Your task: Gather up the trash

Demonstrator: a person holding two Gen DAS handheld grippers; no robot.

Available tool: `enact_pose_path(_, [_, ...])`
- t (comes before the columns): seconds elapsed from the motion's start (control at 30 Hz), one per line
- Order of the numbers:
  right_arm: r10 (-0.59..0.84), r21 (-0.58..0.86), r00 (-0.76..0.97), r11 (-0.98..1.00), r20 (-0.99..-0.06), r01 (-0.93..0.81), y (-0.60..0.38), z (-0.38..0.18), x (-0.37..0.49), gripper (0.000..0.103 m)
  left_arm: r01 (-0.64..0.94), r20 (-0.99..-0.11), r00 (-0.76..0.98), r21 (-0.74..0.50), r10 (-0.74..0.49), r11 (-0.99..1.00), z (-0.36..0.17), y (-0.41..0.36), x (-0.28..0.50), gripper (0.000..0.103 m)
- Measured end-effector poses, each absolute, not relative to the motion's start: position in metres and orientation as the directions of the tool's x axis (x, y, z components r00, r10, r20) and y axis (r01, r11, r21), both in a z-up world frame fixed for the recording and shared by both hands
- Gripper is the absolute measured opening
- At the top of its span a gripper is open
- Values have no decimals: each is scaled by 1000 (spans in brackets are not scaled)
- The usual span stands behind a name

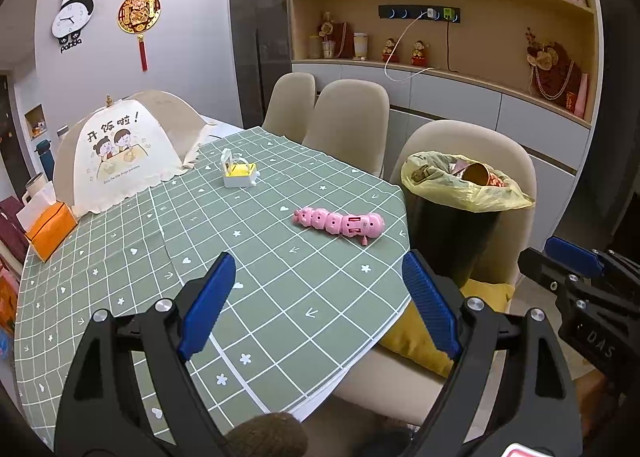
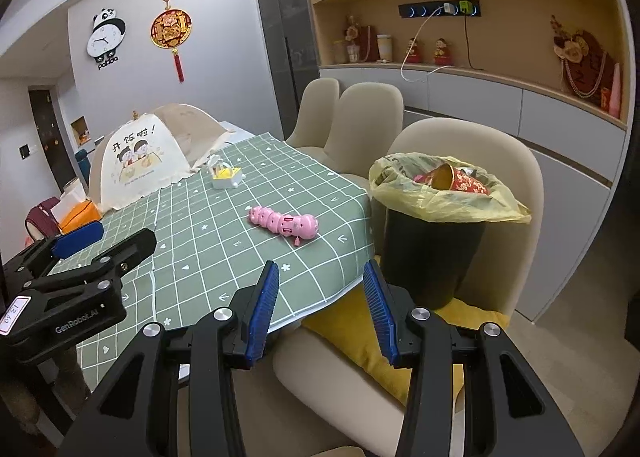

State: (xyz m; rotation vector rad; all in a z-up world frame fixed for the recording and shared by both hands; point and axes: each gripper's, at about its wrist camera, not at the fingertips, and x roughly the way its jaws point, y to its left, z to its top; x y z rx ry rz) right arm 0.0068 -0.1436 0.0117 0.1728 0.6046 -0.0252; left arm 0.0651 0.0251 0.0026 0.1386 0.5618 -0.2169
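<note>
Black bin lined with a yellow plastic bag (image 2: pixel 436 213) stands off the bench's (image 2: pixel 224 241) right edge, beyond both released, empty tongs: left (image 1: pixel 318 305), right (image 2: pixel 320 309).

I see a table (image 1: pixel 280 297) under a green checked cloth (image 1: pixel 192 225), bearing a pink toy (image 1: pixel 340 221) near right, a small box (image 1: pixel 239 173) farther back, a food cover (image 1: pixel 120 153) and an orange tissue box (image 1: pixel 50 231) far left.
</note>
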Motion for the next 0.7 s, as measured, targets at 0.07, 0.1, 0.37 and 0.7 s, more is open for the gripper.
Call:
enact_pose_path(0.07, [22, 151, 823, 985, -568, 78, -143, 12, 6, 42, 245, -543, 823, 70, -169, 967, 2, 26, 65, 81])
enact_pose_path(0.1, [19, 151, 823, 985, -567, 81, -144, 11, 6, 42, 246, -543, 822, 71, -169, 967, 2, 27, 66, 81])
enact_pose_path(0.37, [5, 138, 824, 986, -567, 89, -140, 12, 9, 42, 250, -551, 816, 63, -175, 966, 1, 30, 68, 81])
enact_pose_path(0.7, [-3, 131, 820, 987, -573, 95, -138, 11, 10, 42, 257, -560, 807, 48, -187, 965, -2, 36, 70, 81])
